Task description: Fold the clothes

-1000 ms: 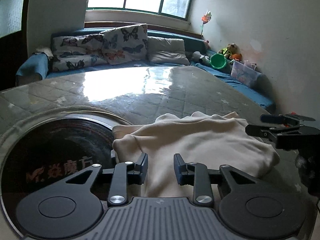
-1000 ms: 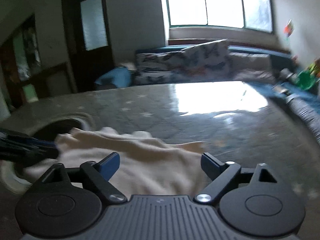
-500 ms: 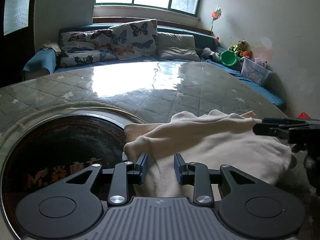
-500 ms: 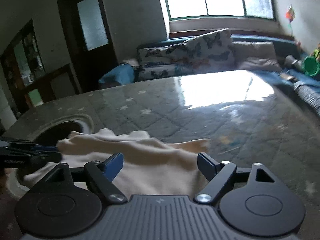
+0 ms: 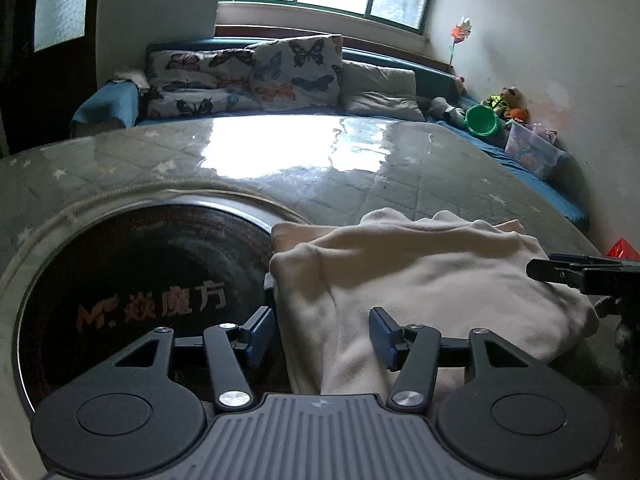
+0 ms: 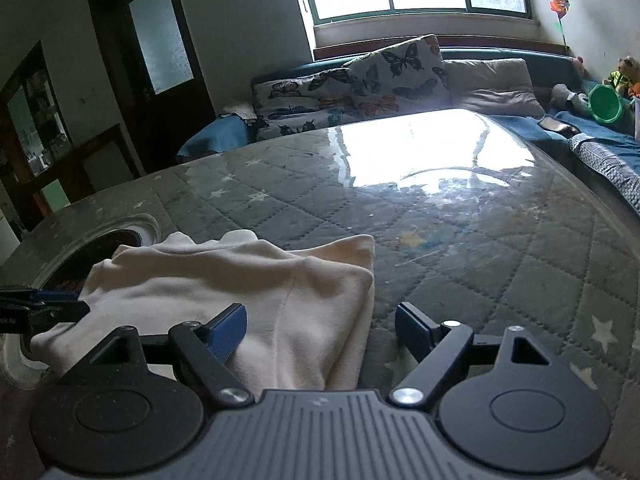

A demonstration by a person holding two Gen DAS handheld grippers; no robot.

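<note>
A cream garment (image 5: 424, 284) lies folded in a thick bundle on the grey quilted table top (image 5: 360, 176), partly over the rim of a round dark inset. It also shows in the right wrist view (image 6: 248, 292). My left gripper (image 5: 322, 336) is open over the bundle's near left edge, and nothing is held. My right gripper (image 6: 320, 330) is open over the bundle's near right edge, and is empty. Each gripper's fingers show at the side of the other's view: the right one (image 5: 576, 270), the left one (image 6: 40, 308).
A round dark inset with lettering (image 5: 140, 288) is sunk in the table at the left. A sofa with butterfly cushions (image 5: 256, 76) runs behind the table. A green bucket (image 5: 482, 120) and a toy box (image 5: 528, 148) stand at the right wall.
My left gripper's fingers have opened wider over the garment. Both grippers have drawn back a little toward the near edge. The garment lies still.
</note>
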